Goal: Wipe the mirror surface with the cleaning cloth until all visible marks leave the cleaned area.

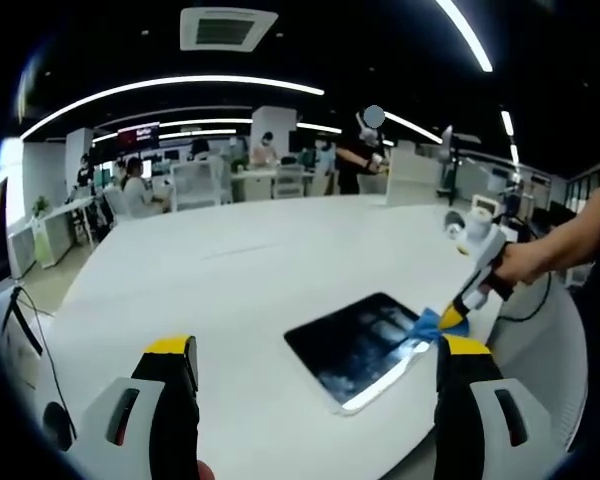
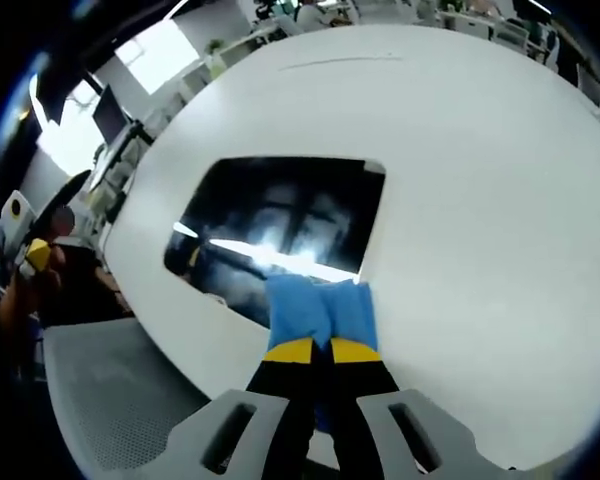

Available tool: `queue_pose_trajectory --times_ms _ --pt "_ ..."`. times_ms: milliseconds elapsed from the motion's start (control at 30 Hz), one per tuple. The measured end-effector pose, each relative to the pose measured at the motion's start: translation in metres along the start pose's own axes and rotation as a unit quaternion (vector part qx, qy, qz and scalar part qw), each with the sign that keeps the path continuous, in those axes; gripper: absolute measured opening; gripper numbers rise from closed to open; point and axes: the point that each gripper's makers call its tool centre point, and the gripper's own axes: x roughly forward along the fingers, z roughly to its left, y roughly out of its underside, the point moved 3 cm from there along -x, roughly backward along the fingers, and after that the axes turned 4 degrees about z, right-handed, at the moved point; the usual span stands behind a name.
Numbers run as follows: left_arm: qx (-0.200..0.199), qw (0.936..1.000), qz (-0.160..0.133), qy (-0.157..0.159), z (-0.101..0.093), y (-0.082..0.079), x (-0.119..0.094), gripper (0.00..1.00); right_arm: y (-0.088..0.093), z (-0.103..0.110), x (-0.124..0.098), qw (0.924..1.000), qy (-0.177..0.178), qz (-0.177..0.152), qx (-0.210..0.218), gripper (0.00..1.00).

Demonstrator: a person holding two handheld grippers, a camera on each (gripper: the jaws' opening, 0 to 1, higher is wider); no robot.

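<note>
Lying flat, mirror (image 2: 280, 225) under clamped cloth (image 2: 320, 310).

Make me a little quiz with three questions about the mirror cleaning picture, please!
1. True or false: the right gripper is shut on the blue cloth.
2. Where does the cloth touch the mirror? A) at the mirror's edge nearest the right gripper B) in its middle C) it does not touch it
3. Fill in the word: the left gripper has its jaws ____ and holds nothing.

Key: 1 true; 2 A; 3 open. The mirror lies flat on the white table and smeary marks show on its glass.
</note>
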Motion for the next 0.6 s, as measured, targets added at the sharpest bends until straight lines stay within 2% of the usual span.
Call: queue_pose_trajectory --times_ms 333,600 --pt "0.001 1.0000 0.007 0.005 0.003 0.004 -0.003 0.99 -0.006 -0.002 0.001 0.9999 0.010 0.000 0.008 0.00" --pt "-0.001 0.9999 0.015 0.005 0.008 0.008 -0.004 0.99 -0.024 -0.009 0.005 0.9995 0.019 0.004 0.025 0.00"
